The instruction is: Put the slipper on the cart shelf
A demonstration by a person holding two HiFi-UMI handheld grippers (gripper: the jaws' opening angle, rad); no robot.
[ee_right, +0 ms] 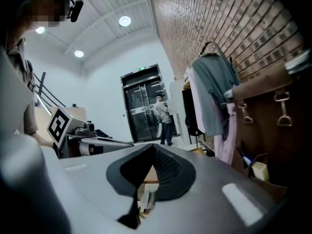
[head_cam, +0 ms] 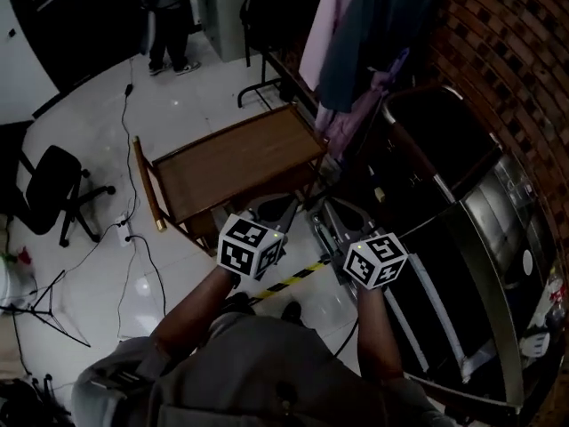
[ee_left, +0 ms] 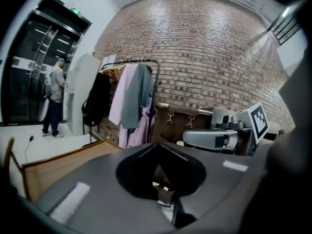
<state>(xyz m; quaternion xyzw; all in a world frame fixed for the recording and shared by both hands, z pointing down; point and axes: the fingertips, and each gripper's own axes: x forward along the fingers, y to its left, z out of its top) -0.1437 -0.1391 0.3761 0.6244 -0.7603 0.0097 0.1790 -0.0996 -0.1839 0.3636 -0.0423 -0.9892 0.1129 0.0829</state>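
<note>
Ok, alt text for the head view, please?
Looking steeply down, a person holds a left gripper and right gripper side by side just short of a wooden cart. Clothes hang beyond it by a brick wall; an office chair stands left.

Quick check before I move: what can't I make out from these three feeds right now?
- The slipper: it shows in no view.
- Lower shelf of the cart: in the head view, mostly hidden under the cart's own top.
- Floor near the cart: in both gripper views, blocked by the shut tongs of the left gripper and the right gripper.
- Area by the brick wall: in the head view, too dark to read.
</note>
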